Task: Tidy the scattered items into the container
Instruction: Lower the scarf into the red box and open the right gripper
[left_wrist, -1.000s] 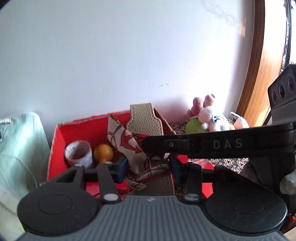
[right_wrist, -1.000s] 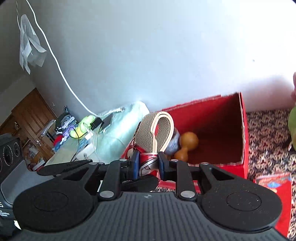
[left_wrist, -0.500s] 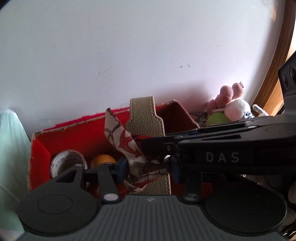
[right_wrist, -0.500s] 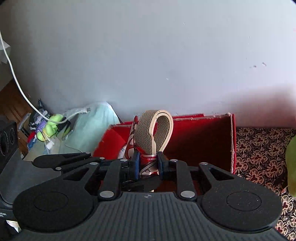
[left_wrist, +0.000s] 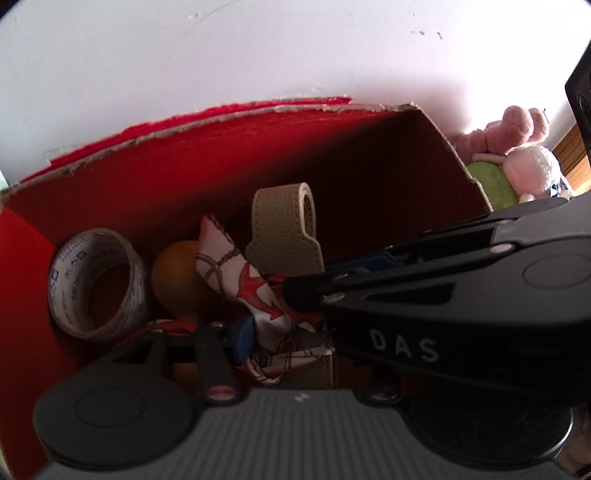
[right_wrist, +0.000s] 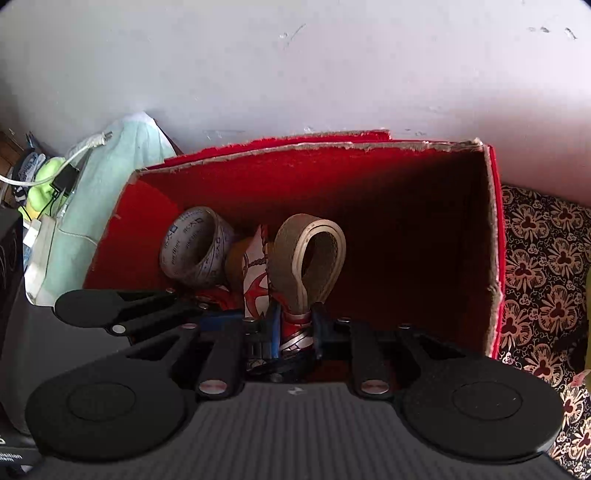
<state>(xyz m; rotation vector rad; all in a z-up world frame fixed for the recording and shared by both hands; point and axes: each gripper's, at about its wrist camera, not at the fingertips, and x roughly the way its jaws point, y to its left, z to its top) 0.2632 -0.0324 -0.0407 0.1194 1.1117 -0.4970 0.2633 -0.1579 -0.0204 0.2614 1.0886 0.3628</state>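
A red cardboard box (left_wrist: 229, 155) (right_wrist: 369, 173) stands against the white wall. Both grippers hold a beige strap (left_wrist: 284, 229) (right_wrist: 306, 251) tied with a red-and-white patterned scarf (left_wrist: 255, 288) (right_wrist: 255, 277) down inside the box. My left gripper (left_wrist: 291, 339) is shut on the scarf and strap. My right gripper (right_wrist: 295, 328) is shut on the same bundle; its body crosses the left wrist view (left_wrist: 443, 314). A roll of printed tape (left_wrist: 96, 284) (right_wrist: 195, 247) and an orange ball-shaped object (left_wrist: 177, 273) (right_wrist: 236, 258) lie in the box at the left.
Pink and white plush toys (left_wrist: 517, 155) with a green one sit right of the box. A pale green cloth (right_wrist: 92, 192) with cables and yellow-green items lies left of the box. A patterned dark carpet (right_wrist: 543, 266) lies to the right.
Both grippers have moved forward and down, carrying the strap and scarf from above the box rim into the box. The box interior now fills both views.
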